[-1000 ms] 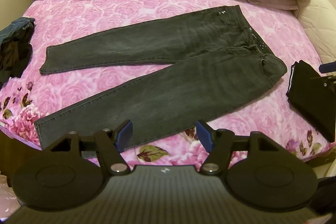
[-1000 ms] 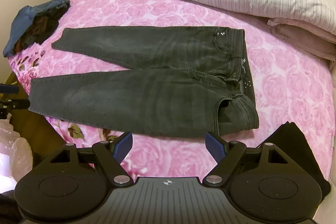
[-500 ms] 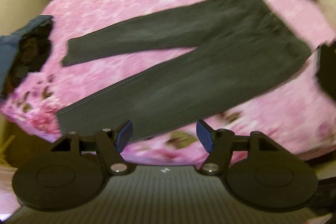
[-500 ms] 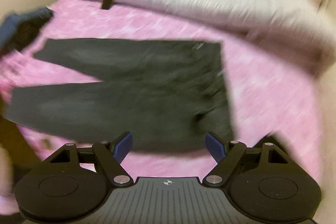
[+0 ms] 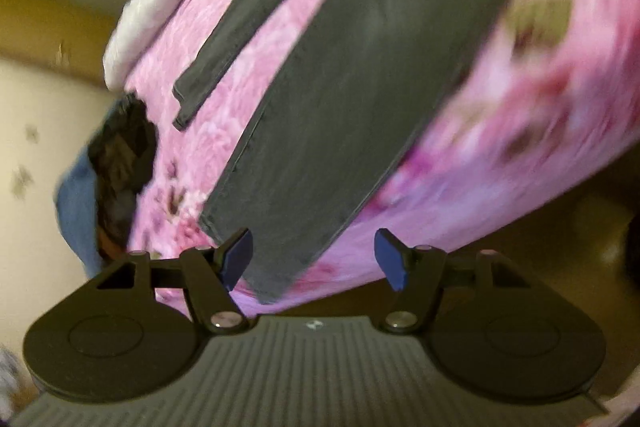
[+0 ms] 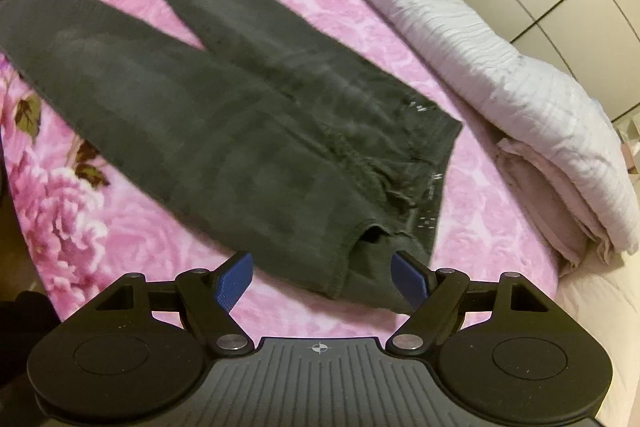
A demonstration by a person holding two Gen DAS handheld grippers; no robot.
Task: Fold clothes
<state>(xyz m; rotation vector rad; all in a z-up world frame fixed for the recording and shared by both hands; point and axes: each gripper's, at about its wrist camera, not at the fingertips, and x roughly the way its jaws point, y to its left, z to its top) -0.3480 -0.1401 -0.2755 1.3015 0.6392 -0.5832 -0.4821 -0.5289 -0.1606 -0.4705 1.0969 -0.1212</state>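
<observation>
Two tools, left [image 5: 314,261] and right [image 6: 322,281], gape released above flat dark jeans [image 6: 224,115].

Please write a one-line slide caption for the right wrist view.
Open right tool poised over the waistband corner of dark grey jeans spread flat on a pink floral bedspread.

Matte black two-finger left gripper [image 5: 314,261] and right gripper [image 6: 322,281]: blue textured pads [image 6: 234,281] lining the jaws, silver pivot screws behind them, round black discs outboard, ribbed grey housing with crosshair mark.
</observation>
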